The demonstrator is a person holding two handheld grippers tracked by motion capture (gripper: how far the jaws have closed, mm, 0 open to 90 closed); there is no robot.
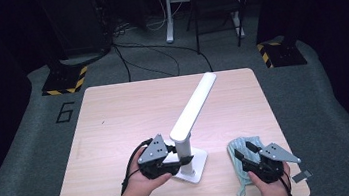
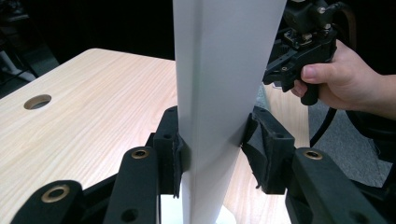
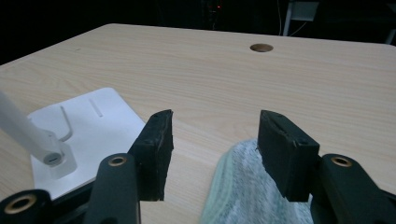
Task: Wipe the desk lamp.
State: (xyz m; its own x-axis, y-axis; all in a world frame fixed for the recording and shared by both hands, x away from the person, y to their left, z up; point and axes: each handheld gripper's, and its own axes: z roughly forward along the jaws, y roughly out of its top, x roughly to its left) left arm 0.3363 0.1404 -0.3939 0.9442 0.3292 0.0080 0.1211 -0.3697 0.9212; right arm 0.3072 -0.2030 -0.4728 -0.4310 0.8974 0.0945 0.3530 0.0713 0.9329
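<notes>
A white desk lamp (image 1: 191, 111) stands on its flat base (image 1: 197, 169) at the table's front centre, its long head slanting up and away to the right. My left gripper (image 1: 176, 158) is shut on the lamp's upright post (image 2: 219, 93), both pads pressed against its sides. A pale green cloth (image 1: 235, 147) lies crumpled at the front right. My right gripper (image 1: 243, 157) hovers over it, open. In the right gripper view the cloth (image 3: 247, 191) lies just below the open jaws, and the lamp base (image 3: 93, 123) sits to their left.
The light wooden table (image 1: 129, 113) has a cable hole (image 3: 261, 47) near its far edge. In the left gripper view the other hand's gripper (image 2: 303, 46) shows beyond the post. A chair (image 1: 214, 7), cables and stand feet are on the floor behind the table.
</notes>
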